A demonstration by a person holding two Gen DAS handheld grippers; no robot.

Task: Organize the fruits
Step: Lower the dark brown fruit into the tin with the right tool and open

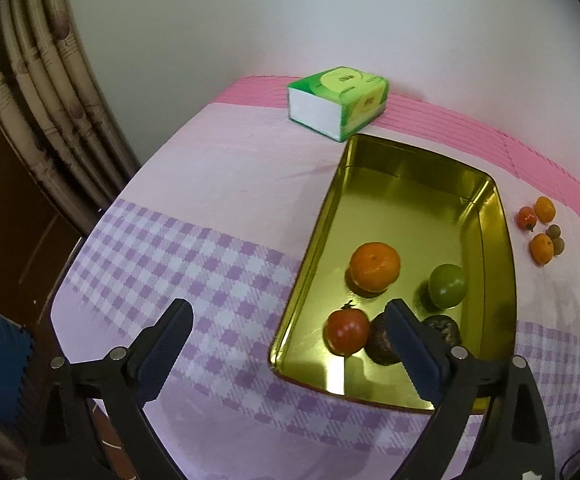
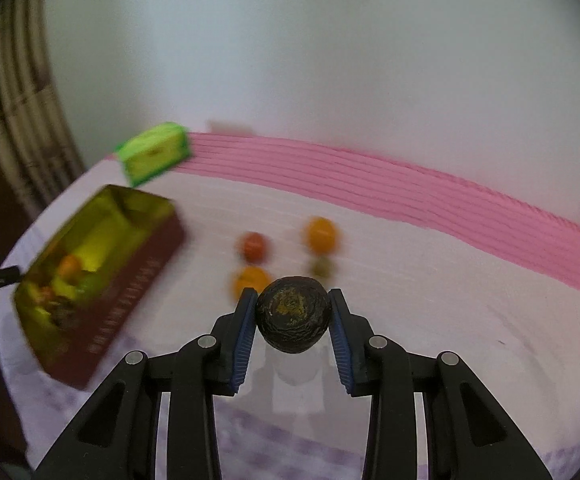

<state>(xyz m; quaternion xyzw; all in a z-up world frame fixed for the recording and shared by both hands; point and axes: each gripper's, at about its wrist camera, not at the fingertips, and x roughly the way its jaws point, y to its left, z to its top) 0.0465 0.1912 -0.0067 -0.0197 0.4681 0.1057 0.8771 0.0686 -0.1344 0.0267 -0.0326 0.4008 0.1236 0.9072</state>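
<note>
A gold tin tray (image 1: 502, 248) holds an orange (image 1: 374, 266), a green fruit (image 1: 447, 285), a red tomato (image 1: 346, 332) and two dark wrinkled fruits (image 1: 382, 340), partly hidden by my finger. My left gripper (image 1: 290, 332) is open and empty, its right finger over the tray's near end. My right gripper (image 2: 293, 312) is shut on a dark wrinkled fruit (image 2: 292, 313), held above the cloth. Loose small fruits lie beyond it: a red tomato (image 2: 253, 246), two small oranges (image 2: 321, 233) and a small brown fruit (image 2: 323, 266). The tray (image 2: 129, 280) is at the left, blurred.
A green tissue box (image 1: 338, 102) stands behind the tray at the wall. The table has a purple checked cloth (image 1: 209, 248) with a pink band along the wall. A curtain (image 1: 37, 100) hangs at the left, past the table edge.
</note>
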